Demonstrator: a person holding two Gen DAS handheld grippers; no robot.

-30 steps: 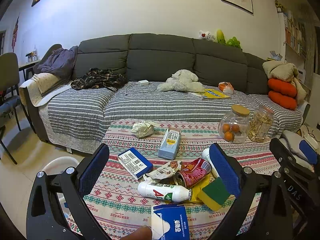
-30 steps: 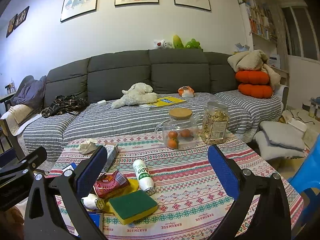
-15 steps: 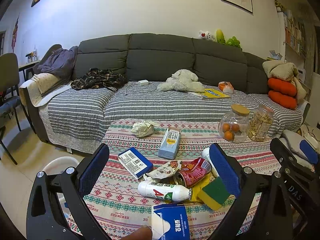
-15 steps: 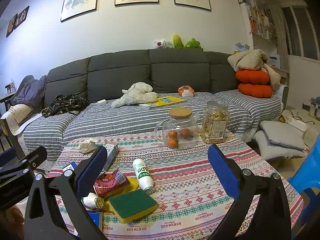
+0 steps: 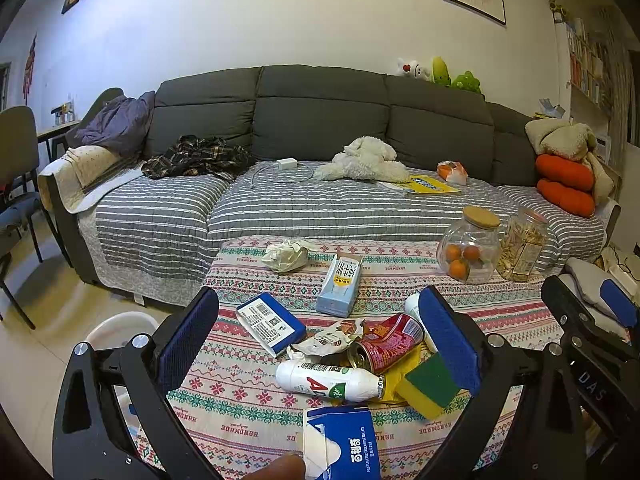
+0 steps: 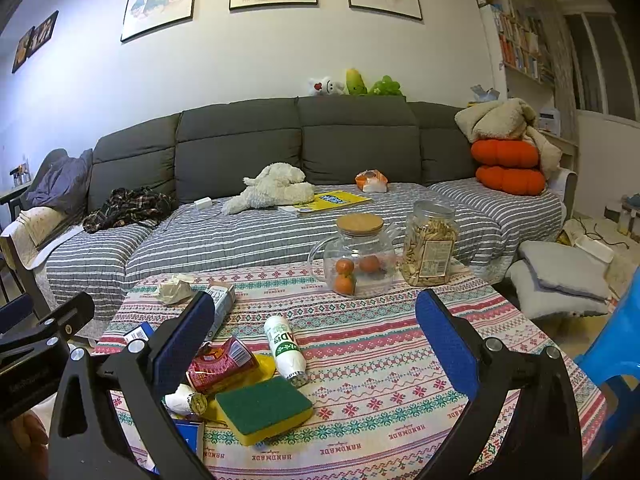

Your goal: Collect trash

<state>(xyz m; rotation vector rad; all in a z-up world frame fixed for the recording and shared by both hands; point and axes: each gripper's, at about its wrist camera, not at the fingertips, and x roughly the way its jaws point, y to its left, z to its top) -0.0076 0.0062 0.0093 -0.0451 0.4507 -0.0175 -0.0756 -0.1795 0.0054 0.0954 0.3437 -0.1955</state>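
Note:
Trash lies on the patterned tablecloth (image 5: 248, 384): a crushed red can (image 5: 386, 340), a white bottle (image 5: 328, 378), a wrapper (image 5: 328, 338), a crumpled paper ball (image 5: 285, 255), a light blue carton (image 5: 340, 284), a blue-white box (image 5: 270, 322) and a torn blue carton (image 5: 344, 444). A second white bottle (image 6: 285, 344) and the red can (image 6: 222, 364) show in the right wrist view. My left gripper (image 5: 320, 340) is open and empty above the pile. My right gripper (image 6: 316, 344) is open and empty over the table's middle.
A green-yellow sponge (image 6: 264, 408) lies by the can. A glass jar with oranges (image 6: 358, 258) and a snack jar (image 6: 430, 248) stand at the far right. A white bin (image 5: 120, 326) sits on the floor at left. The striped sofa (image 5: 320, 204) is behind; a blue chair (image 6: 616, 352) at right.

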